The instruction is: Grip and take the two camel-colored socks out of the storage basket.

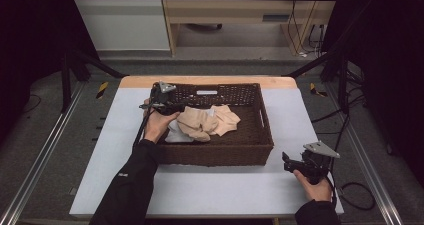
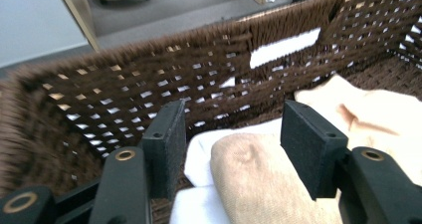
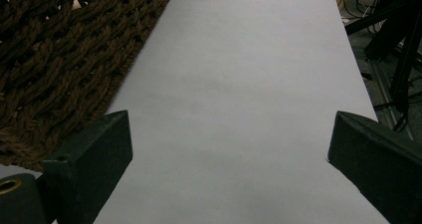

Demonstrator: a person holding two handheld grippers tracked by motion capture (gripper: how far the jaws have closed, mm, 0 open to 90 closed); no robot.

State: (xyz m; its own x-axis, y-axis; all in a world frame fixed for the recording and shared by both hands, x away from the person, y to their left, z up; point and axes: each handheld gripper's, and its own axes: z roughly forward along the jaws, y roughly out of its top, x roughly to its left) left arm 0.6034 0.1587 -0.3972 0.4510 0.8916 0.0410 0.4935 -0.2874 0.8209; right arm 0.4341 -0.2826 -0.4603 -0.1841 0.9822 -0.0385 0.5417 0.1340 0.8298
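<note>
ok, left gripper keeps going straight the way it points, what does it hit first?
Probably the beige cloth lying between its open jaws inside the wicker basket, atop a white cloth. Past that stands the basket's far wall. Depth is hard to judge.

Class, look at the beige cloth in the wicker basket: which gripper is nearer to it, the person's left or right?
Left. The left gripper is inside the basket, jaws open around the beige cloth. The right gripper sits outside the basket, over the table.
</note>
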